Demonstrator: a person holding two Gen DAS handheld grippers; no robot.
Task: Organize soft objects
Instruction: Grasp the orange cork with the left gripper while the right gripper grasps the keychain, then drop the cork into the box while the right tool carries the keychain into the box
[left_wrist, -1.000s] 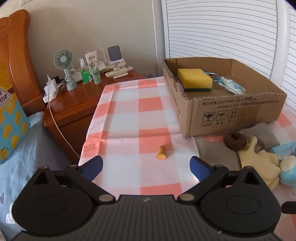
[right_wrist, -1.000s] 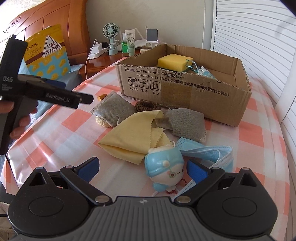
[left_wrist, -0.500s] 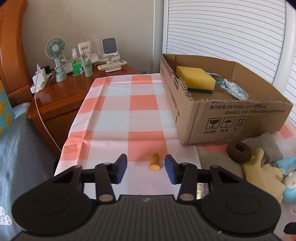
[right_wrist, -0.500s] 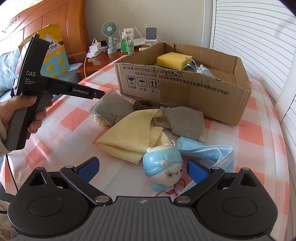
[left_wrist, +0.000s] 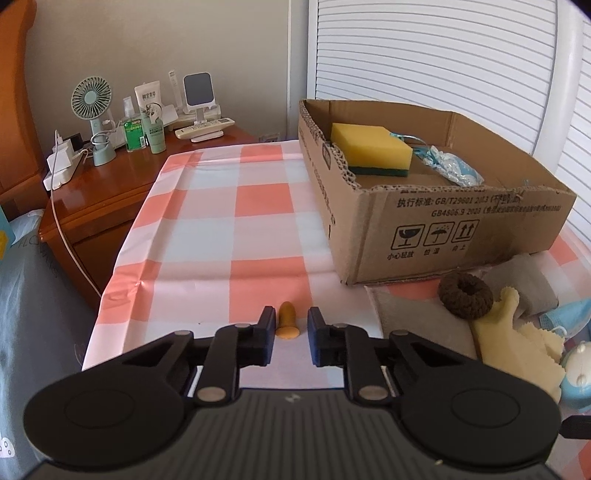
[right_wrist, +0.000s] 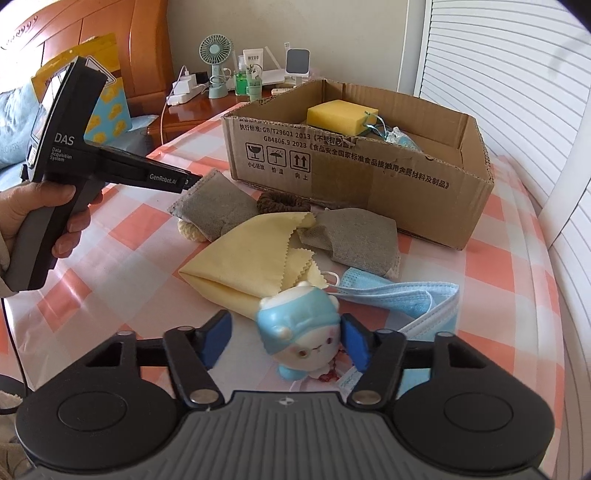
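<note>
The small blue-and-white squishy bear toy lies at the near edge of the checked tablecloth, between the blue pads of the right gripper. The jaws stand part open around it; the right pad looks to touch its side, the left pad is clear of it, so nothing is gripped yet. It looks light and soft, likely to squash and spring back, and its smooth skin may slip; a hold across the round head seems safest, not on the cord at its base.

Just beyond it lie a pale yellow zigzag-edged cloth, a blue pleated face mask, two grey fabric pouches and a brown knitted ring. Farther off stands the open cardboard box, already holding a yellow sponge.

The left gripper hovers with its jaws narrowed around a small orange rubbery plug, not clearly touching it. Only the left wrist view shows this plug; the right wrist view alone shows the person's hand on the left gripper's handle and the whole toy, which the left view cuts off at its right edge.
</note>
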